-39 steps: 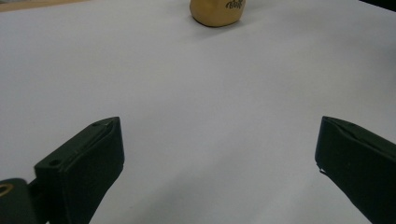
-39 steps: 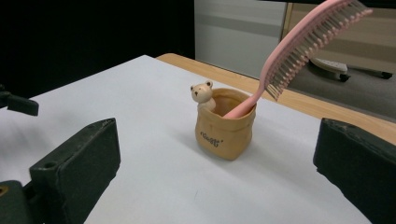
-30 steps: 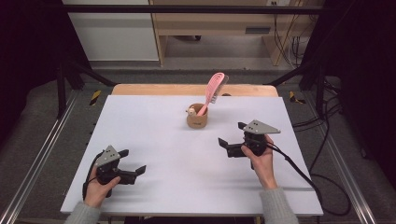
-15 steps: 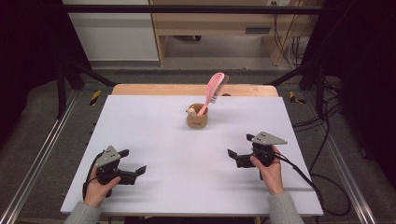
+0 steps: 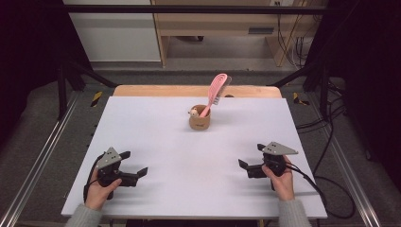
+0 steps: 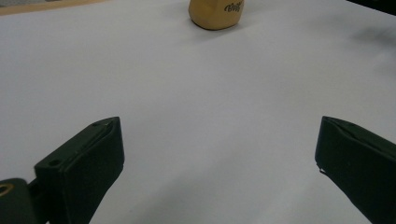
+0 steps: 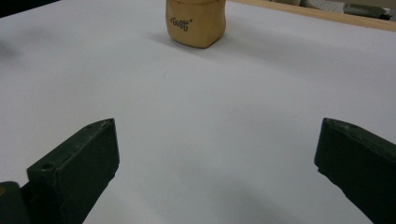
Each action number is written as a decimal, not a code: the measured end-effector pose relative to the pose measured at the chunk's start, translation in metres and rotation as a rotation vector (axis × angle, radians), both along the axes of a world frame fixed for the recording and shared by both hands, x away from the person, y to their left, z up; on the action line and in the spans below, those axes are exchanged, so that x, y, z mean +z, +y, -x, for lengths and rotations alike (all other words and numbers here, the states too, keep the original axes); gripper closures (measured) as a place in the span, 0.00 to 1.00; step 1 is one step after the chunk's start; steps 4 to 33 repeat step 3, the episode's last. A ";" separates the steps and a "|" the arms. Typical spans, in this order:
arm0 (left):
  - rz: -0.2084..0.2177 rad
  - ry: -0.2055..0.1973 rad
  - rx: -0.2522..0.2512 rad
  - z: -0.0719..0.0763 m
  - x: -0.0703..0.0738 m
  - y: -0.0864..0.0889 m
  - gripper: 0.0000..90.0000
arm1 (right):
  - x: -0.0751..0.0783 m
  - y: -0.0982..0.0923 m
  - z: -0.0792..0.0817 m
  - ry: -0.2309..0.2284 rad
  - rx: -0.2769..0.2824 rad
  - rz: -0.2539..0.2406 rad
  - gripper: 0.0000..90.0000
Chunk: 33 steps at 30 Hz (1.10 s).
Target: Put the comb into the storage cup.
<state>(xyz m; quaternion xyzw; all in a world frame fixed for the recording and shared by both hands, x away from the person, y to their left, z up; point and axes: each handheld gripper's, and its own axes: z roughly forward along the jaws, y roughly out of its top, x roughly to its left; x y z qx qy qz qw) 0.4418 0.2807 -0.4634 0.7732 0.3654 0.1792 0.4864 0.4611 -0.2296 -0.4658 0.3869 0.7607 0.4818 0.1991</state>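
Note:
A tan cup [image 5: 199, 121] stands upright at the back middle of the white table [image 5: 156, 137], with a pink brush [image 5: 215, 92] leaning out of it to the right. The left gripper view shows this cup [image 6: 216, 14] far ahead, and it is equally distant in the right gripper view [image 7: 196, 21]. My left gripper [image 5: 135, 162] rests near the front left edge, open and holding nothing [image 6: 219, 126]. Open and bare too, my right gripper [image 5: 250, 156] sits near the front right [image 7: 217, 123]. Both point inward toward the cup.
A wooden strip [image 5: 142, 91] runs along the table's far edge. Black frame bars [image 5: 71, 71] and cables [image 5: 331, 179] surround the table on the floor. A small pale figure [image 5: 193, 112] sits at the cup's rim.
My right gripper has drawn back from mid-table toward the front right edge and lowered. The left gripper, cup and brush have stayed put.

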 end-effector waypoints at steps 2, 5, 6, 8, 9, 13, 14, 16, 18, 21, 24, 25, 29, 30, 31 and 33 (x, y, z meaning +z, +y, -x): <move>0.000 0.001 0.001 0.000 0.000 0.000 0.02 | -0.002 -0.001 0.001 0.003 0.002 0.025 0.00; -0.001 0.001 0.000 0.000 0.000 0.000 0.02 | -0.002 -0.001 0.001 0.003 0.005 0.036 0.00; -0.001 0.001 0.000 0.000 0.000 0.000 0.02 | -0.002 -0.001 0.001 0.003 0.005 0.036 0.00; -0.001 0.001 0.000 0.000 0.000 0.000 0.02 | -0.002 -0.001 0.001 0.003 0.005 0.036 0.00; -0.001 0.001 0.000 0.000 0.000 0.000 0.02 | -0.002 -0.001 0.001 0.003 0.005 0.036 0.00; -0.001 0.001 0.000 0.000 0.000 0.000 0.02 | -0.002 -0.001 0.001 0.003 0.005 0.036 0.00; -0.001 0.001 0.000 0.000 0.000 0.000 0.02 | -0.002 -0.001 0.001 0.003 0.005 0.036 0.00; -0.001 0.001 0.000 0.000 0.000 0.000 0.02 | -0.002 -0.001 0.001 0.003 0.005 0.036 0.00; -0.001 0.001 0.000 0.000 0.000 0.000 0.02 | -0.002 -0.001 0.001 0.003 0.005 0.036 0.00; -0.001 0.001 0.000 0.000 0.000 0.000 0.02 | -0.002 -0.001 0.001 0.003 0.005 0.036 0.00; -0.001 0.001 0.000 0.000 0.000 0.000 0.02 | -0.002 -0.001 0.001 0.003 0.005 0.036 0.00; -0.001 0.001 0.000 0.000 0.000 0.000 0.02 | -0.002 -0.001 0.001 0.003 0.005 0.036 0.00; -0.001 0.001 0.000 0.000 0.000 0.000 0.02 | -0.002 -0.001 0.001 0.003 0.005 0.036 0.00; -0.001 0.001 0.000 0.000 0.000 0.000 0.02 | -0.002 -0.001 0.001 0.003 0.005 0.036 0.00; -0.001 0.001 0.000 0.000 0.000 0.000 0.02 | -0.002 -0.001 0.001 0.003 0.005 0.036 0.00; -0.001 0.001 0.000 0.000 0.000 0.000 0.02 | -0.002 -0.001 0.001 0.003 0.005 0.036 0.00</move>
